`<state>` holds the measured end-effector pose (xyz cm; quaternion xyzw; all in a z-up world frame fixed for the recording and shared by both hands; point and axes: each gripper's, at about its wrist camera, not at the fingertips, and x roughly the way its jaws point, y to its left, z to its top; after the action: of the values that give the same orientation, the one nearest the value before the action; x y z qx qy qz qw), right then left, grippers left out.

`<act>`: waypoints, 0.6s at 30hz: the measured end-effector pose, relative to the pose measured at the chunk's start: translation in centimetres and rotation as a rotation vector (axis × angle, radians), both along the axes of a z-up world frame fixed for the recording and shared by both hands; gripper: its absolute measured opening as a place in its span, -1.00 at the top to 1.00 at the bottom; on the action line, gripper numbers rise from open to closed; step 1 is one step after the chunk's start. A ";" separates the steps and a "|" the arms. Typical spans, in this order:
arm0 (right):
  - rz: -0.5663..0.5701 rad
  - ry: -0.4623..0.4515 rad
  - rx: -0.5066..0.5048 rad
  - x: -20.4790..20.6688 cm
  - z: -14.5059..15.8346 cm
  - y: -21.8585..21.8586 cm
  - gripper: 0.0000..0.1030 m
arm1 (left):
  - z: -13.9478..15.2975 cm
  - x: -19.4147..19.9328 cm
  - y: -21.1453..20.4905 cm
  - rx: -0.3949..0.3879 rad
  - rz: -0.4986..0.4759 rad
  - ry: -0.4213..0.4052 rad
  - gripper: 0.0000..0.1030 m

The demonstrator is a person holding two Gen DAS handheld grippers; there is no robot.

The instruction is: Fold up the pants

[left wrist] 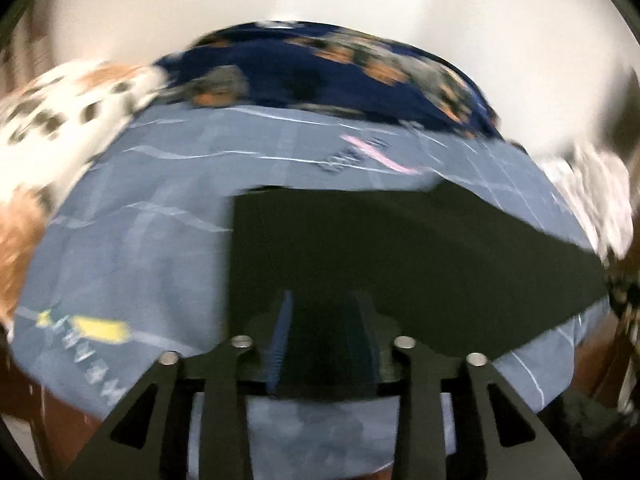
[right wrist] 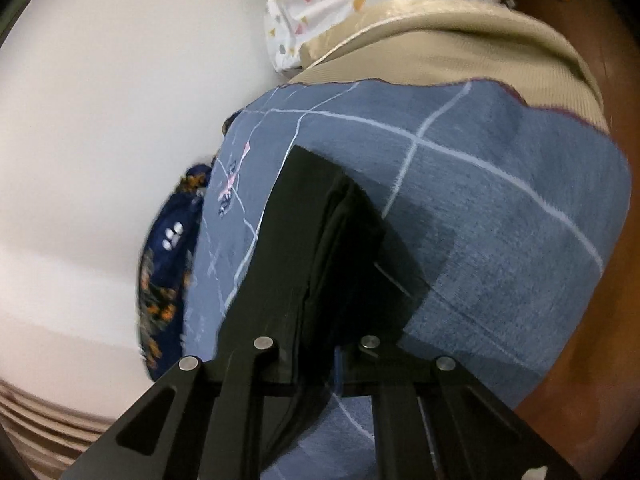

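Both the left gripper (left wrist: 326,336) and right gripper (right wrist: 320,280) have jaws clamped on the black pants (left wrist: 400,248), lifted over the blue grid-lined cloth (right wrist: 500,208), so a fold seems underway; next, lay the held edge down evenly.

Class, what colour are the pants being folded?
Black pants, clearest in the left wrist view.

Motion blur smears the navy floral cloth (left wrist: 320,64); black pants (right wrist: 344,240) perhaps hide the right tool's tips.
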<state>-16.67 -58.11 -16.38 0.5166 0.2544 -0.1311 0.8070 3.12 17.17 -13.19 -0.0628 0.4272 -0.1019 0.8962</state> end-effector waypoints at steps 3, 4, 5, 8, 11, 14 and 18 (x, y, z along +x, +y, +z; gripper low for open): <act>-0.012 -0.019 0.030 -0.2 -0.3 -0.2 0.81 | -0.6 -0.3 4.0 -0.041 0.005 0.096 0.28; -0.019 -0.036 0.053 -0.4 -0.6 -0.4 0.81 | -1.2 -0.5 4.9 -0.032 0.000 0.137 0.28; -0.026 -0.054 0.075 -0.6 -1.0 -0.5 0.81 | -1.6 -0.6 5.4 -0.039 -0.007 0.161 0.28; -0.032 -0.068 0.078 -0.8 -1.1 -0.4 0.81 | -3.2 -0.9 6.3 -0.177 -0.047 0.244 0.28; -0.033 -0.047 0.056 -0.6 -0.7 -0.1 0.81 | -4.1 -1.0 5.7 -0.200 -0.054 0.271 0.28; -0.031 -0.034 0.052 -0.4 -0.5 0.0 0.81 | -4.3 -0.8 5.4 -0.278 -0.066 0.270 0.28; -0.032 -0.033 0.058 -0.5 -0.5 -0.1 0.81 | -4.4 0.1 5.1 -0.307 -0.049 0.259 0.28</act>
<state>-17.18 -58.19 -16.86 0.5459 0.2366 -0.1281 0.7935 3.22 22.23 -17.63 -0.2007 0.5196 -0.1787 0.8110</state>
